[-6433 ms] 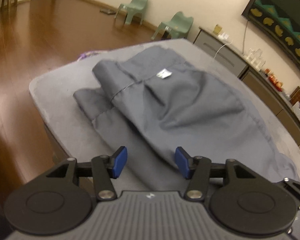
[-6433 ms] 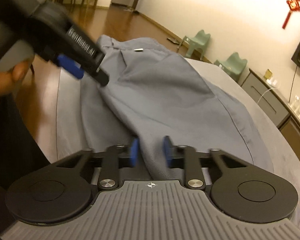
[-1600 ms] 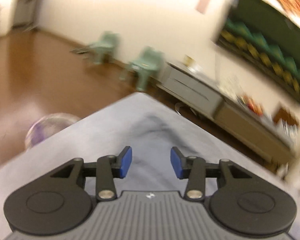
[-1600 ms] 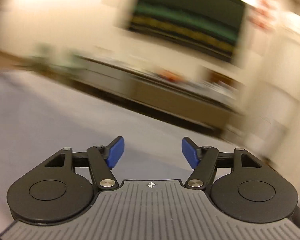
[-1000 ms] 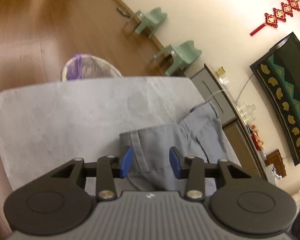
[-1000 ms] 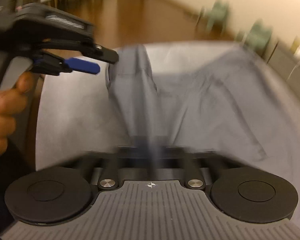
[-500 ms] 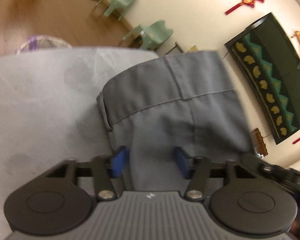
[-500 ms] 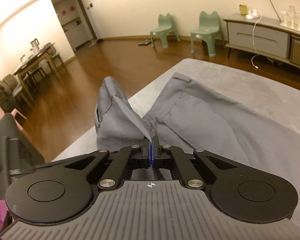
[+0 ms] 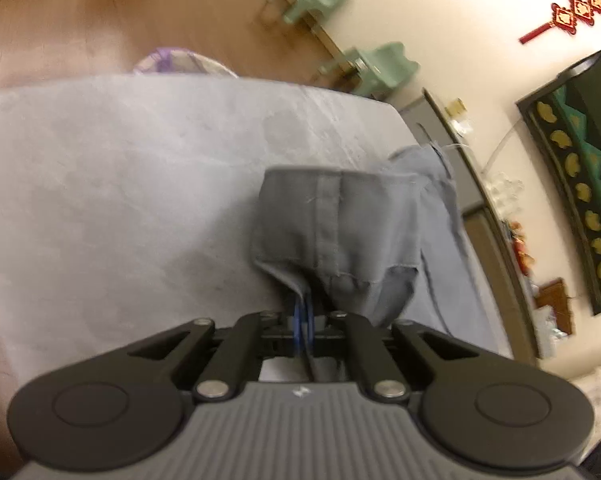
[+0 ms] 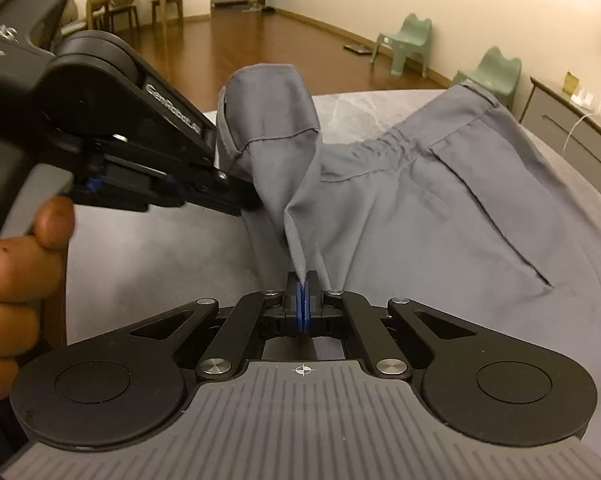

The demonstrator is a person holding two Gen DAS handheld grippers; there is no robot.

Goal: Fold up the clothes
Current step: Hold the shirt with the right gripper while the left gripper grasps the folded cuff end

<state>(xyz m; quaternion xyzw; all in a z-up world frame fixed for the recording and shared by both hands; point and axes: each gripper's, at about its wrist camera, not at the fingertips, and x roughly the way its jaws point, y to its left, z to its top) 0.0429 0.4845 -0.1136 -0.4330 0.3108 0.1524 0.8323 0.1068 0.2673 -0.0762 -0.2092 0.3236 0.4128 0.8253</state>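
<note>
Grey trousers [image 10: 440, 208] lie spread on the grey padded table [image 10: 152, 264]. My right gripper [image 10: 303, 280] is shut on a raised fold of the fabric near the waist end. My left gripper [image 9: 302, 308] is shut on the same lifted part of the trousers [image 9: 340, 232], and it also shows in the right wrist view [image 10: 236, 196] clamped on the cloth at the left. The pinched cloth stands up between the two grippers while the rest stays flat.
The table's left edge [image 9: 4, 128] drops to a wooden floor [image 10: 236, 40]. Two green small chairs [image 10: 408, 40] stand by the far wall. A low cabinet [image 10: 572, 136] stands at the right. A purple-patterned basket [image 9: 180, 62] sits beyond the table.
My left gripper has closed on the trousers' edge, where its fingers were open around the cloth half a second ago. The right gripper stays shut on the fabric, and the held part is lifted.
</note>
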